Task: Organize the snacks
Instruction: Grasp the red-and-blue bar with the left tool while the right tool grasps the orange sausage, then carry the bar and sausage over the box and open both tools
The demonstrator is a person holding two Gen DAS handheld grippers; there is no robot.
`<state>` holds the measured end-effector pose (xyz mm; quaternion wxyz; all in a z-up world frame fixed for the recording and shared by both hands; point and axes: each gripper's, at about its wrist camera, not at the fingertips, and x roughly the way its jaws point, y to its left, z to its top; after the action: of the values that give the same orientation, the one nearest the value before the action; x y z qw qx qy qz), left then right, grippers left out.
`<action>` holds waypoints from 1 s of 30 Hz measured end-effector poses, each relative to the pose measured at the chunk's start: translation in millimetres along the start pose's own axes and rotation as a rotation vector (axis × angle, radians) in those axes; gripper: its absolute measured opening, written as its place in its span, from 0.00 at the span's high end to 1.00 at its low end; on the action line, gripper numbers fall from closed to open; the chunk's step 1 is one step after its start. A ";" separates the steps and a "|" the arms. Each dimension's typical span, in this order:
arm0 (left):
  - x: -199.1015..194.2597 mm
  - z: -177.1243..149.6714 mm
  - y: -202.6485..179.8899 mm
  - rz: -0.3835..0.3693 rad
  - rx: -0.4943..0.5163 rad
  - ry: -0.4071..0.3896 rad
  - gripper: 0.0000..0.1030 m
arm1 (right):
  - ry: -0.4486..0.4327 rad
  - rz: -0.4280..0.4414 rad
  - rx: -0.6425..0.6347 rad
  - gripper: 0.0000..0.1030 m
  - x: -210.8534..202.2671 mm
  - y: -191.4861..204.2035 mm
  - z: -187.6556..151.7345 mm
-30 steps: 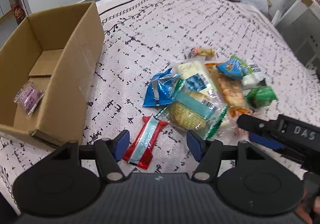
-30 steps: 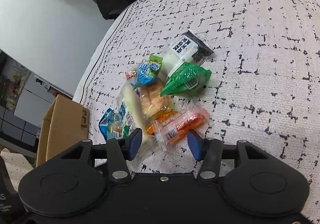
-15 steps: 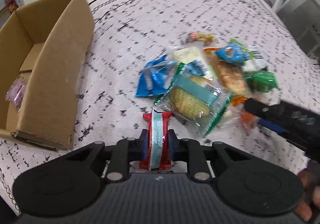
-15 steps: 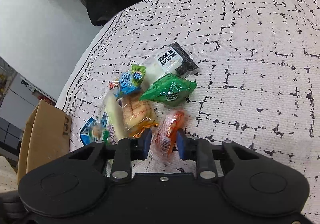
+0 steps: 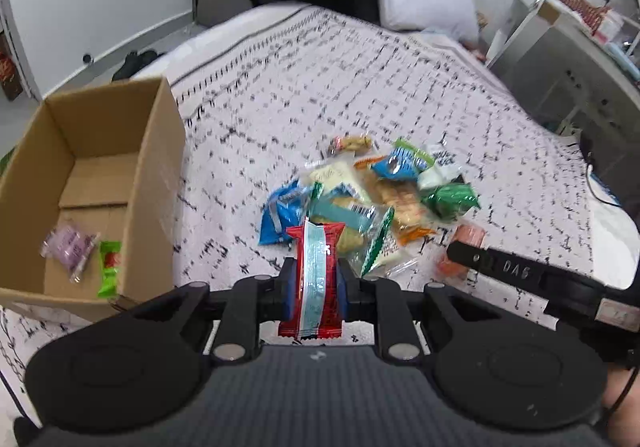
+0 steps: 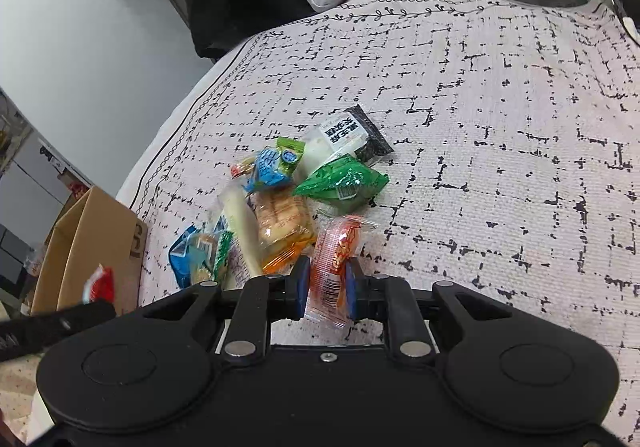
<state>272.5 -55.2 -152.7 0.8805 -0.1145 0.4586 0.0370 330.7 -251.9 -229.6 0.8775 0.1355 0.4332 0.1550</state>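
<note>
Left wrist view first: we see our left gripper (image 5: pixel 314 285) closed tight on a red snack bar wrapper with a pale blue stripe (image 5: pixel 314 279), which stands upright between the blue pads and is lifted above the white bedspread with black dashed pattern (image 5: pixel 360 87). To the left stands an open brown cardboard box (image 5: pixel 92 183); inside it lie a small purple packet (image 5: pixel 68 247) and a small green packet (image 5: pixel 109 267), side by side on the bottom. Beyond the held bar, a pile of loose snacks lies on the bedspread: a blue foil packet (image 5: pixel 280 215), a clear bag of crackers with a green edge (image 5: pixel 360 235), a shiny dark green pouch (image 5: pixel 450 201) and others that are too blurred to name. At the right edge, our right gripper (image 5: pixel 460 251) enters with something orange at its tip.

Right wrist view next: our right gripper (image 6: pixel 327 289) has a clear wrapper with an orange-red snack inside (image 6: pixel 336 259) between its blue pads. The jaws are closing on it and the pads already press its sides. Just behind it lies the pile, with the dark green pouch (image 6: pixel 342 183), a white and black packet with printed characters (image 6: pixel 344 137) and a clear bag of golden biscuits (image 6: pixel 280 223). The cardboard box (image 6: pixel 92 243) stands at the left, near the pile. In front of it, the left gripper (image 6: pixel 94 307) carries the red wrapper (image 6: pixel 100 285).
</note>
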 end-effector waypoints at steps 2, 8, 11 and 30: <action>-8.5 1.5 3.6 -0.021 -0.011 -0.016 0.81 | -0.011 -0.006 -0.015 0.82 -5.1 2.6 -1.7; -36.1 4.3 19.8 -0.049 -0.037 -0.087 0.81 | -0.040 0.014 -0.028 0.82 -18.7 10.1 0.1; -45.2 0.7 34.4 -0.056 -0.073 -0.120 0.81 | -0.036 0.019 -0.041 0.82 -23.3 17.3 -0.1; -65.0 3.0 99.2 -0.072 -0.243 -0.219 0.81 | -0.071 0.075 -0.154 0.82 -51.3 98.5 3.6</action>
<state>220.5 44.4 -114.7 0.9057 -0.2315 0.3476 0.0730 288.7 -182.2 -154.0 0.8936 0.0892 0.3833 0.2158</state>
